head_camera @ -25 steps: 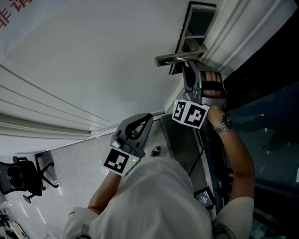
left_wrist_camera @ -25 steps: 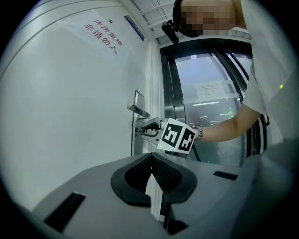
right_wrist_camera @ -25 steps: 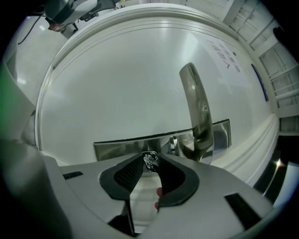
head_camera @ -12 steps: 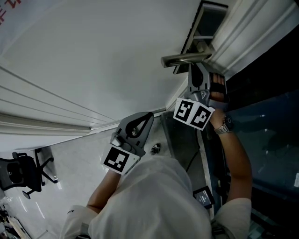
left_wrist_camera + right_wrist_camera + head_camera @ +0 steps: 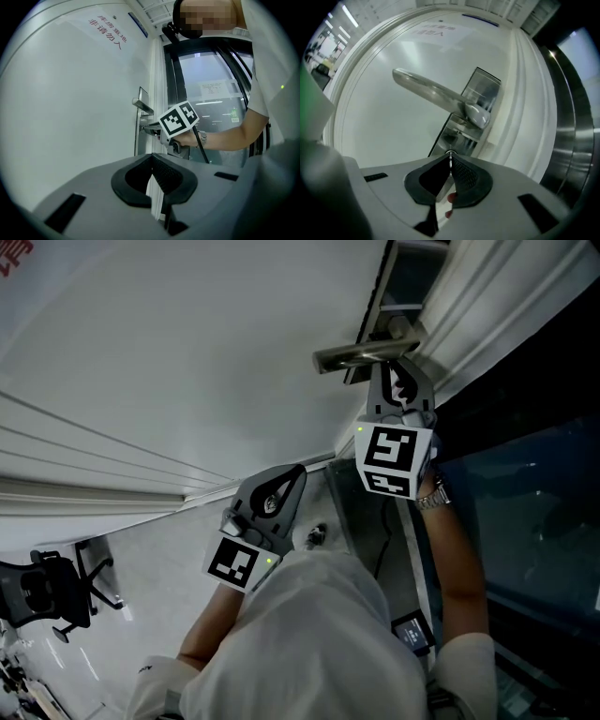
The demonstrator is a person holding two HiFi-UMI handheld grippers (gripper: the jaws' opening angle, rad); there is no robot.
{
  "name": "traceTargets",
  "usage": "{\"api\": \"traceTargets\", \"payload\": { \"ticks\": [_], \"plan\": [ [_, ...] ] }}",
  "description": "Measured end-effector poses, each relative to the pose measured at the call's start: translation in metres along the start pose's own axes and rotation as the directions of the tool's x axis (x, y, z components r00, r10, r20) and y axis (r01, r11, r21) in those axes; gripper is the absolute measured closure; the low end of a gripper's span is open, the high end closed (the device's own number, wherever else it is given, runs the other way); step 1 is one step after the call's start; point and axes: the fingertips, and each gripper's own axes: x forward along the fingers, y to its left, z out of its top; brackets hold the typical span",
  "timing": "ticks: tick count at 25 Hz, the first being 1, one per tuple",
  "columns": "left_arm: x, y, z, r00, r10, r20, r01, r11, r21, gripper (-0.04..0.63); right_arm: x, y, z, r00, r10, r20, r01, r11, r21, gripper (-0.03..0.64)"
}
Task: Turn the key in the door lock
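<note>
Right claw [image 5: 450, 155], jaws having just been closing, is pinching the key [image 5: 450, 162] at its tips. Lock [image 5: 458, 137] is sitting straight ahead, handle [image 5: 433, 89] above. Step: gripping before turning. Next: prob. rolling wrist w/o slipping. Left claw [image 5: 151, 158] is idling shut, empty.

The right claw [image 5: 396, 373], just closed, hides all but 1 thin edge of the key [image 5: 450, 163]; the lock plate [image 5: 403, 277] is cropped above.
</note>
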Motion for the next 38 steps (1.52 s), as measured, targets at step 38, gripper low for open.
{"api": "traceTargets", "payload": {
  "ticks": [38],
  "plan": [
    [0.016, -0.017, 0.010, 1.000, 0.002, 0.000, -0.002, 0.998, 0.060, 0.589, -0.015, 0.017, -0.036, 0.964, 0.256, 0.078, -0.206, 0.524, 0.826, 0.559]
  ]
}}
